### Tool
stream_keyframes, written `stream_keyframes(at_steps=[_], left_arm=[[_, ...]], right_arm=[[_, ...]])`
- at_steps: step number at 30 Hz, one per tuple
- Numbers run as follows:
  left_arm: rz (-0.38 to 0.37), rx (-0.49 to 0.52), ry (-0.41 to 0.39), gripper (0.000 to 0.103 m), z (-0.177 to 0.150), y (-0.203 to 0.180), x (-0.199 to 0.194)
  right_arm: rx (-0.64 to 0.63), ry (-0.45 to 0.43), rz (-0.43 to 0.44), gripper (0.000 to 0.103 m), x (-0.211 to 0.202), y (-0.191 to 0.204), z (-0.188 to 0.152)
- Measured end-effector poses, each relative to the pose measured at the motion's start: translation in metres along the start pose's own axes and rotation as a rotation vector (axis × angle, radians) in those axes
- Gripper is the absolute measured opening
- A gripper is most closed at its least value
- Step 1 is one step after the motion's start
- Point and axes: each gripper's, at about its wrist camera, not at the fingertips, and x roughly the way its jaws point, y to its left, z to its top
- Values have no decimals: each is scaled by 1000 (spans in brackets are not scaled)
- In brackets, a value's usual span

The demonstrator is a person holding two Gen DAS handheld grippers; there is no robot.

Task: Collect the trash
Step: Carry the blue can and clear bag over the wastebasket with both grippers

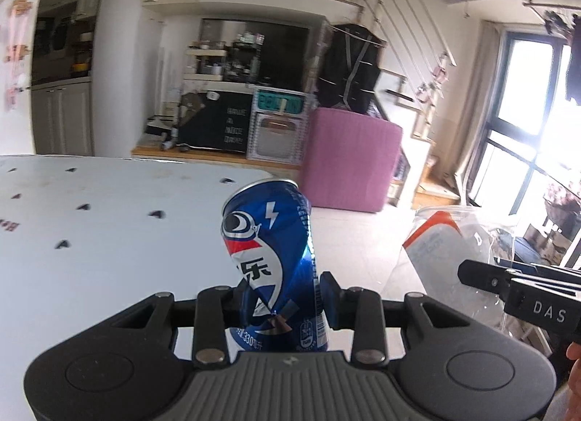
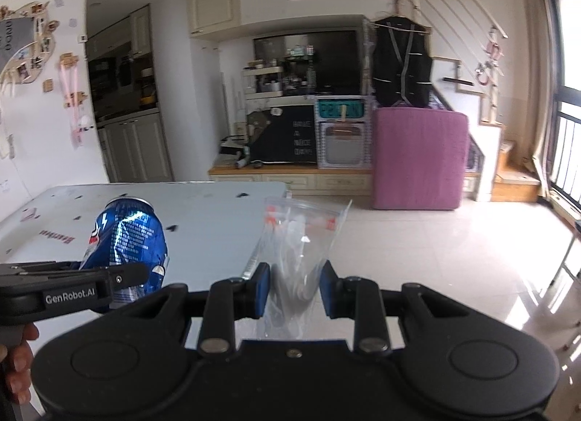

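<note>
Left hand-held gripper (image 1: 281, 294) gripping dented blue can (image 1: 270, 257), upright, top tilted left

White table (image 1: 90, 239), rounded far corner, dark small markings scattered over its top; red lettering near its left edge. Pale tiled floor (image 2: 435, 257) beyond; pink upright block (image 2: 417, 159) stands on it.
</note>
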Motion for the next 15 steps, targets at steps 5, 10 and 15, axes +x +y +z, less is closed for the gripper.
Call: stream_keyframes(at_steps=[5, 10, 15], left_arm=[[-70, 35, 24, 37, -7, -37, 20], [-144, 70, 68, 37, -15, -73, 46], [-200, 110, 119, 37, -24, -106, 82]], right_arm=[[31, 16, -50, 30, -9, -39, -15], [72, 44, -108, 30, -9, -81, -32], [104, 69, -155, 30, -2, -117, -48]])
